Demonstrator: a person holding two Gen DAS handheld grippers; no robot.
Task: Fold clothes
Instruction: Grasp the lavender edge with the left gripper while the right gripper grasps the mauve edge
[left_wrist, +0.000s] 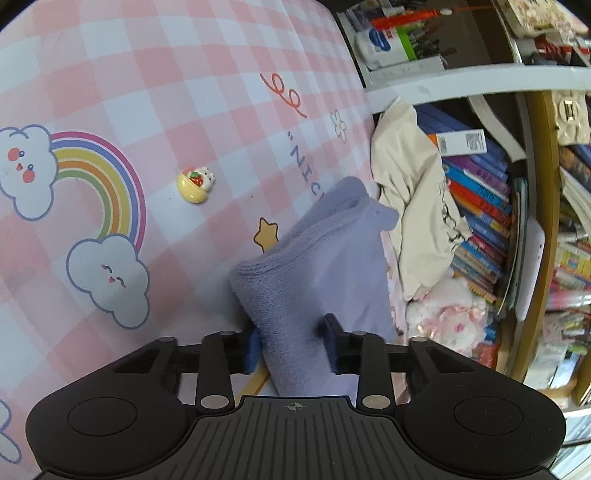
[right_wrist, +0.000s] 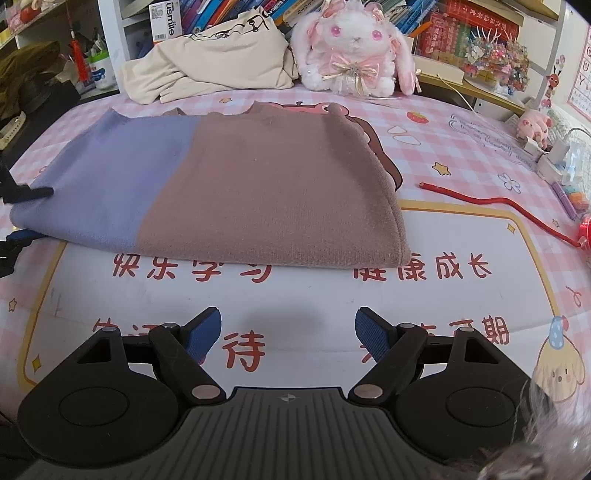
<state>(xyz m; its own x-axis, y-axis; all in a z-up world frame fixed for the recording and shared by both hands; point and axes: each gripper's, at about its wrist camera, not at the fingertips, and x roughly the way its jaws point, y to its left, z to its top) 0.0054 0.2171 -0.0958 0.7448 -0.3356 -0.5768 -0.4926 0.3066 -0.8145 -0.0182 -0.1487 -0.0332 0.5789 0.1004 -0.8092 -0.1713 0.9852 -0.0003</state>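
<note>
A folded knit garment (right_wrist: 236, 188), lavender at its left end and brown at its right, lies flat on the pink checked desk mat (right_wrist: 461, 155). My left gripper (left_wrist: 291, 341) is shut on the lavender end (left_wrist: 310, 280) of the garment, which bunches between the blue pads. In the right wrist view that gripper's black fingers (right_wrist: 33, 192) show at the garment's left edge. My right gripper (right_wrist: 288, 332) is open and empty, hovering over the mat just in front of the garment's near edge.
A cream garment (right_wrist: 210, 66) and a pink plush rabbit (right_wrist: 354, 51) lie at the back before shelves of books (left_wrist: 480, 206). A red cord (right_wrist: 498, 206) and small items (right_wrist: 561, 166) lie right. A small yellow toy (left_wrist: 195, 184) sits on the mat.
</note>
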